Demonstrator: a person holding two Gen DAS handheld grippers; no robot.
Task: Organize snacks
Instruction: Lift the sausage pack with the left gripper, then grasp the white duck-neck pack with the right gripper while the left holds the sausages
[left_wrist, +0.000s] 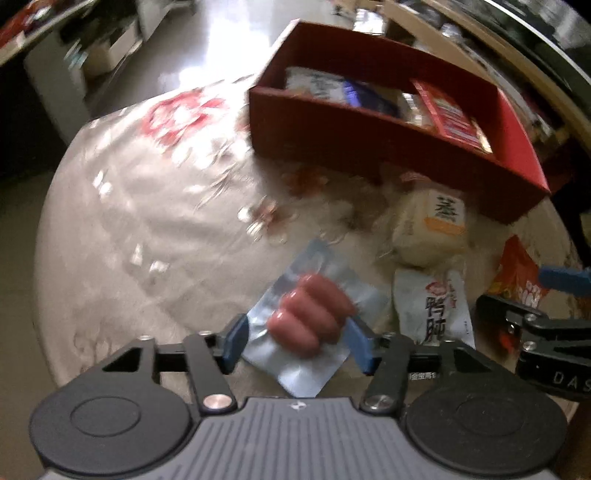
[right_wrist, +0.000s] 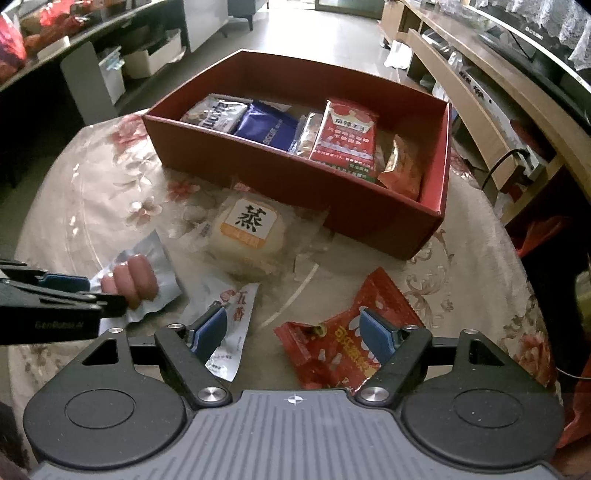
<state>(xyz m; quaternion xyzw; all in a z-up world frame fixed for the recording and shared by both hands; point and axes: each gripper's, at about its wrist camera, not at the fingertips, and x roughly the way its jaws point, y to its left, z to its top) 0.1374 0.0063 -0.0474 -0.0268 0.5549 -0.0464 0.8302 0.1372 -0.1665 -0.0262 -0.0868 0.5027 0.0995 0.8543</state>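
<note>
Black tongs (right_wrist: 293, 334) with blue pads, silver screws, ribbed grey body.

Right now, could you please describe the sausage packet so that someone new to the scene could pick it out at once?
Start at the red box on the flowered tablecloth; in front of it lies a round bun packet. Left of the bun, between the left gripper's blue fingers, is the sausage packet. It alone is silvery, with pink sausages showing.

I'm working in a home living room: a floral tablecloth (right_wrist: 92, 192) covers the table, a long wooden TV cabinet (right_wrist: 480, 96) lines the wall, glossy floor (right_wrist: 295, 29) beyond.
</note>
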